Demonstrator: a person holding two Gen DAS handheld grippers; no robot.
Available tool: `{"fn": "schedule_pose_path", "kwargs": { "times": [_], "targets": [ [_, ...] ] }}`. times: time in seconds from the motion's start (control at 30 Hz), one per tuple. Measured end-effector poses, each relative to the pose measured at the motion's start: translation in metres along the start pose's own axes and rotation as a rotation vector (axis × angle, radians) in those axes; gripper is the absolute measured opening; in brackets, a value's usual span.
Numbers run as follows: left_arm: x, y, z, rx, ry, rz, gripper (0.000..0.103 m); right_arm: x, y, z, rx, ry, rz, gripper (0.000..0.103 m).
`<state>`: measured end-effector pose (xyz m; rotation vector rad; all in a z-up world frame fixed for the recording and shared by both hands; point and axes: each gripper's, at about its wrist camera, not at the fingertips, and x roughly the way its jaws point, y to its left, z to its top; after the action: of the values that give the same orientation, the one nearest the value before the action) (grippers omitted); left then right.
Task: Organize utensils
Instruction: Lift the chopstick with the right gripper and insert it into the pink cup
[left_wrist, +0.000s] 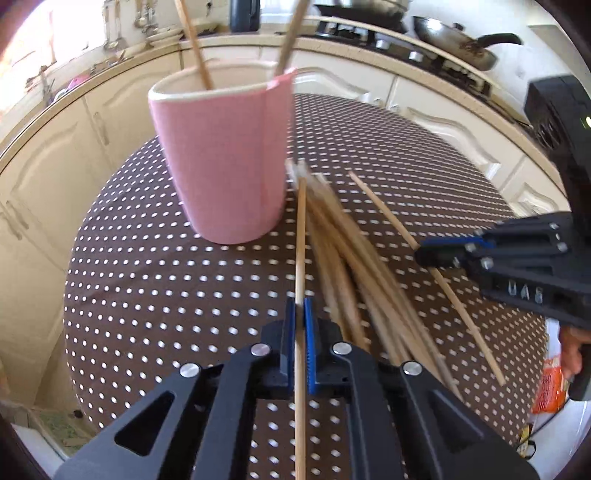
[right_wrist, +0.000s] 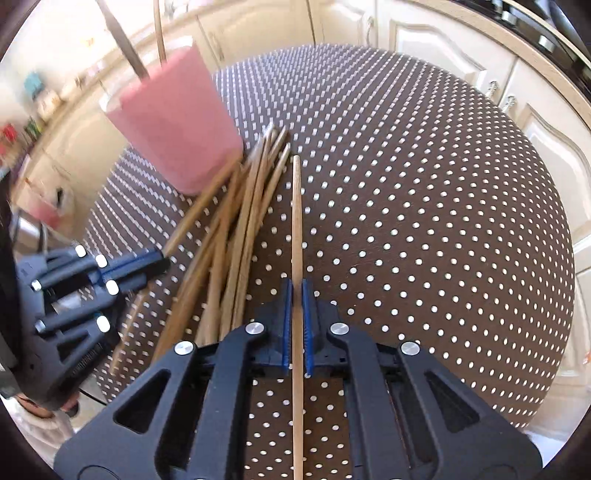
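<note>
A pink cup (left_wrist: 221, 158) stands on the dotted brown tablecloth (left_wrist: 147, 280), with two wooden chopsticks leaning inside it. Just right of the cup lies a loose pile of chopsticks (left_wrist: 351, 266). My left gripper (left_wrist: 300, 306) is shut on a single chopstick (left_wrist: 301, 240) that points toward the cup's base. My right gripper (left_wrist: 421, 254), at the right of the pile, is shut on another chopstick (left_wrist: 384, 210). In the right wrist view, the right gripper (right_wrist: 296, 288) clamps its chopstick (right_wrist: 296, 221) beside the pile (right_wrist: 236, 229). The cup (right_wrist: 173, 125) is at upper left and the left gripper (right_wrist: 162, 258) lower left.
The round table is ringed by cream kitchen cabinets (left_wrist: 44, 177). A hob with a frying pan (left_wrist: 454, 40) sits on the counter behind. An orange packet (left_wrist: 550, 387) lies past the table's right edge, near a person's hand (left_wrist: 570, 350).
</note>
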<state>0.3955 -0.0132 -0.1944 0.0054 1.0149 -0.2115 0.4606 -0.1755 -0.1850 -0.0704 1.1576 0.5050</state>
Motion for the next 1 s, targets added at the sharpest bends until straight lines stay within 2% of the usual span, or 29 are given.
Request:
{"fn": "schedule_pose_path", "kwargs": {
  "times": [0.17, 0.27, 0.33, 0.43, 0.47, 0.57, 0.73, 1.0],
  "targets": [
    [-0.028, -0.014, -0.007, 0.029, -0.072, -0.034, 0.005, -0.038, -0.014, -0.010, 0.045, -0.137, 0.082, 0.006],
    [-0.046, -0.019, -0.008, 0.021, -0.104, -0.104, 0.005, -0.063, -0.016, -0.016, 0.048, -0.216, 0.122, 0.006],
    [-0.059, -0.024, -0.009, 0.025, -0.134, -0.118, 0.005, -0.082, -0.020, -0.022, 0.055, -0.274, 0.153, 0.006],
    [-0.080, -0.031, -0.009, 0.046, -0.208, -0.141, 0.005, -0.104, -0.017, -0.028, 0.057, -0.355, 0.183, 0.006],
    [-0.087, -0.032, -0.009, 0.046, -0.233, -0.157, 0.005, -0.112, -0.014, -0.042, 0.058, -0.373, 0.194, 0.006],
    [-0.104, -0.031, -0.009, 0.015, -0.300, -0.184, 0.005, -0.117, 0.006, -0.042, 0.055, -0.421, 0.217, 0.006],
    [-0.136, -0.024, -0.011, -0.027, -0.477, -0.224, 0.005, -0.145, 0.028, -0.044, 0.024, -0.514, 0.225, 0.006],
    [-0.163, 0.017, -0.005, -0.140, -0.707, -0.221, 0.005, -0.165, 0.057, -0.035, -0.032, -0.631, 0.241, 0.006]
  ]
}}
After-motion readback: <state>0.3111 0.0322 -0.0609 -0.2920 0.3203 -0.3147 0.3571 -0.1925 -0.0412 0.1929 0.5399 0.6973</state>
